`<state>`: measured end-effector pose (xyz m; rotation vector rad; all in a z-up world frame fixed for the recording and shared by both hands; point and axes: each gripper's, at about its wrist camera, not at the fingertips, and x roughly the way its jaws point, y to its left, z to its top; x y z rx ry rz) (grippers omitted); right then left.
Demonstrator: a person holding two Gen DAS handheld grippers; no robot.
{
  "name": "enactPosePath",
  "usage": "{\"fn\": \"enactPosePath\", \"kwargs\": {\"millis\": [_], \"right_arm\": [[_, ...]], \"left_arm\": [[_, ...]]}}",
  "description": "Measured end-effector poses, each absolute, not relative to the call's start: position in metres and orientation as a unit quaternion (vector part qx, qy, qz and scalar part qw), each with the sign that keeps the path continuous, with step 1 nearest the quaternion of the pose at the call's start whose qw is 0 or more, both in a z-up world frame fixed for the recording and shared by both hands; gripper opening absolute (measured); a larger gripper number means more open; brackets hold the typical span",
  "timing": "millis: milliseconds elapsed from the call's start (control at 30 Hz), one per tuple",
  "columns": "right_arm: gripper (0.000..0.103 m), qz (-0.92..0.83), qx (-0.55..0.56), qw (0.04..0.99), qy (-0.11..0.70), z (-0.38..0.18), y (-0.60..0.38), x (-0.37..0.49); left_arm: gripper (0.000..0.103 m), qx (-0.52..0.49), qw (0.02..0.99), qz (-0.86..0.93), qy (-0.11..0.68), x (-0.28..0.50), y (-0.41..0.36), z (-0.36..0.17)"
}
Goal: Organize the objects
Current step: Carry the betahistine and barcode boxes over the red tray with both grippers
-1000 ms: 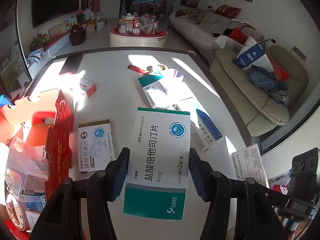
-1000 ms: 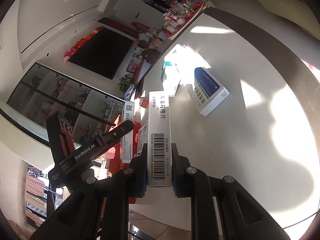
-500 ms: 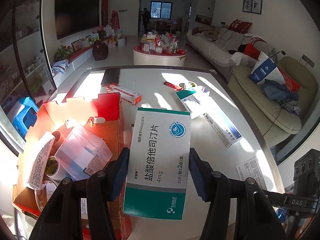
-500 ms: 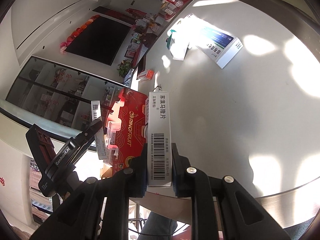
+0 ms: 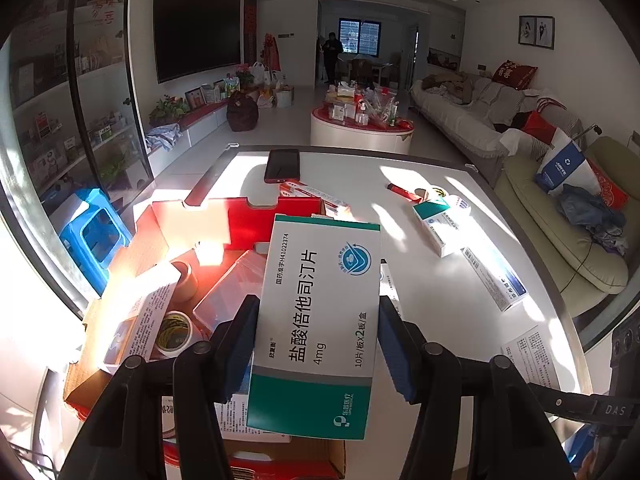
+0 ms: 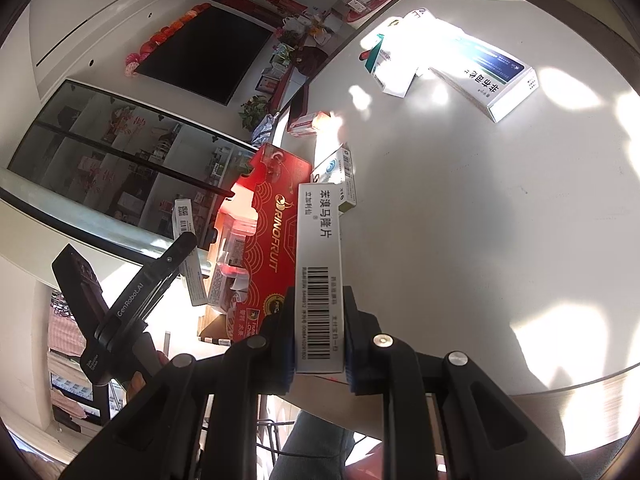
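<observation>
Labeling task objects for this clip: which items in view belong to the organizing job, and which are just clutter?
Job:
left gripper shut on green-white medicine box
right gripper shut on barcode medicine box
red carton
loose medicine boxes

Lying about:
phone
leaflet

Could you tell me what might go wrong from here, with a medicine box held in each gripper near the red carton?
1. The red carton already holds a clear tub and tape rolls, so the green box may land askew or ride up.
2. The left gripper pinches only its lower half; it could swing.
3. The right gripper's narrow box may bump the carton wall.
</observation>
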<state>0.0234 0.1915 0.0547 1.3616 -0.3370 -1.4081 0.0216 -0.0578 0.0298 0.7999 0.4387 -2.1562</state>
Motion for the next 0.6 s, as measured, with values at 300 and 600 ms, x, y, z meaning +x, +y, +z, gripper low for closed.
{"fn": "enactPosePath", "kwargs": {"millis": [300,600], "right_arm": [[0.018,-0.592,0.575,0.549,-0.134,0.057,0.186,0.028],[0.018,-0.590,0.576,0.550,-0.131,0.057,0.183,0.030]], "left_arm": [[0.062,0.314,0.406,-0.841,0.172,0.033,-0.062,0.024],[0.062,0.314,0.411,-0.838,0.171,0.036,-0.064,0.023]]}}
